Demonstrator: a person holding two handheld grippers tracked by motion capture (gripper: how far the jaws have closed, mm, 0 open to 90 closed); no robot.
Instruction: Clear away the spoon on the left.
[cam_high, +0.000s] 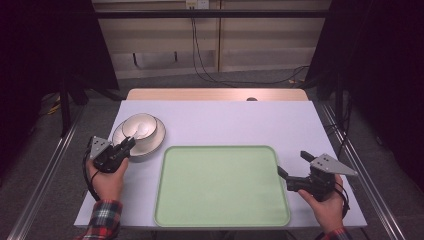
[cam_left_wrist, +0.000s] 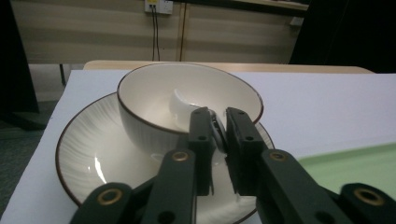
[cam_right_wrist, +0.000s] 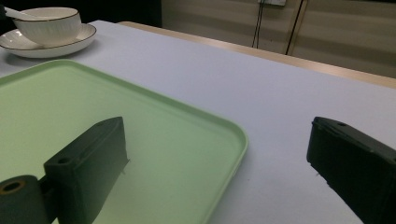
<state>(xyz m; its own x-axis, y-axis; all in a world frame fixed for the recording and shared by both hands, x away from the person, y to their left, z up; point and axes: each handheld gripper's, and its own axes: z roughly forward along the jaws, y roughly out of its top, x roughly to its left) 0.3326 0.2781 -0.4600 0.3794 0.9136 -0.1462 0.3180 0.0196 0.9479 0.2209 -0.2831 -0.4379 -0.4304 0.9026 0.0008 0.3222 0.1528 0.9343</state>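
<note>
Gripping the spoon handle (cam_left_wrist: 215, 133), the left gripper (cam_high: 126, 147) is pinching it between nearly closed jaws at the near rim of the bowl (cam_high: 142, 129). The spoon is lying in the bowl, its handle running toward 6 o'clock. The right gripper (cam_high: 292, 165) is resting spread at the tray's (cam_high: 220, 210) 3 o'clock edge, well apart.

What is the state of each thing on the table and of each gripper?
left gripper: shut on the spoon handle
spoon: white, resting in the bowl
bowl: upright, standing on the plate
plate: flat on the table
tray: green, nothing on it
right gripper: open, holding nothing
</note>
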